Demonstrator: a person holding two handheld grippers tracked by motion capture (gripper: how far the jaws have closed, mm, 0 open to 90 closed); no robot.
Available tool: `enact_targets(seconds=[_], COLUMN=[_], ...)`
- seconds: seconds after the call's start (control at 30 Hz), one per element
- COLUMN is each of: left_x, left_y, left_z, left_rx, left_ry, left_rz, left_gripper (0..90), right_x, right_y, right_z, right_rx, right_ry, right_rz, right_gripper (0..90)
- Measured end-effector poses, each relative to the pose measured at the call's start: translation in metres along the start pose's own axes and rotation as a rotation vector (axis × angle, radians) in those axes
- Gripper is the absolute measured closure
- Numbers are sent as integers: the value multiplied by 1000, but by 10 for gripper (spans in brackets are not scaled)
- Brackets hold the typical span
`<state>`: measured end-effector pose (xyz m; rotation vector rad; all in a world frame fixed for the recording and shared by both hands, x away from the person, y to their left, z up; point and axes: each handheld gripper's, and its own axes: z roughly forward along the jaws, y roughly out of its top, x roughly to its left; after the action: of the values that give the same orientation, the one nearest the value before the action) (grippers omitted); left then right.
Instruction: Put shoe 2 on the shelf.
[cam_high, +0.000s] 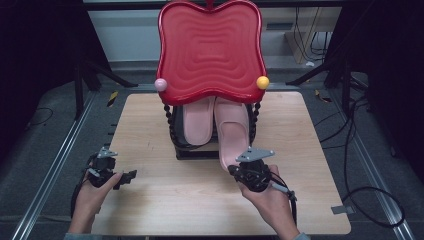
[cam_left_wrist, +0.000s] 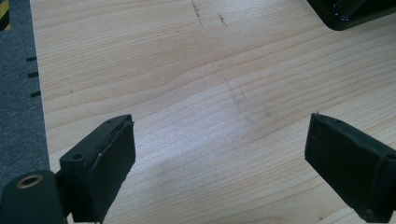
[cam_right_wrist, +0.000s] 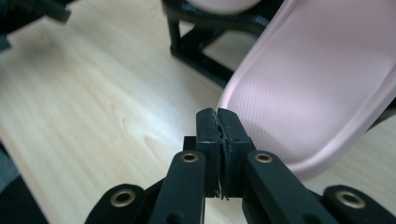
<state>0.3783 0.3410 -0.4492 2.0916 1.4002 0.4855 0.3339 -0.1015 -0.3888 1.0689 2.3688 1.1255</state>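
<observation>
Two pink slippers lie on a black rack (cam_high: 192, 150) under a red wavy tray (cam_high: 210, 45). The left slipper (cam_high: 198, 120) sits fully in the rack. The right slipper (cam_high: 232, 135) sticks out over the table towards me. My right gripper (cam_high: 235, 170) is at its heel. In the right gripper view the right gripper (cam_right_wrist: 218, 114) is shut, jaws pressed together, tips right beside the heel rim of the slipper (cam_right_wrist: 317, 79). My left gripper (cam_high: 131, 175) hovers over bare wood at the front left, and the left gripper (cam_left_wrist: 219, 158) is open with nothing between its jaws.
A pink ball (cam_high: 160, 84) and a yellow ball (cam_high: 262, 82) cap the rack's posts at the tray's front corners. The wooden table (cam_high: 150, 130) has a grey floor with rails and cables around it. A corner of the rack (cam_left_wrist: 345, 14) shows in the left gripper view.
</observation>
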Motion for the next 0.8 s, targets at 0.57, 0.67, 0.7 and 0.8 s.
enact_targets(seconds=[0.57, 0.67, 0.7, 0.8], left_x=[-2, -2, -2, -1], left_y=[-1, -1, -1, -1], left_z=[3, 4, 4, 3], left_rx=[11, 10, 11, 15], left_ry=[-8, -4, -9, -4], left_rz=[1, 5, 1, 0], left_gripper=[83, 83, 83, 83], right_x=[-14, -20, -21, -24], right_y=[-25, -23, -22, -18], right_z=[20, 24, 24, 25], right_rx=[156, 164, 166, 159], right_ry=[9, 1, 4, 2], right_rz=[-18, -15, -13, -15], right_gripper=[899, 900, 900, 900])
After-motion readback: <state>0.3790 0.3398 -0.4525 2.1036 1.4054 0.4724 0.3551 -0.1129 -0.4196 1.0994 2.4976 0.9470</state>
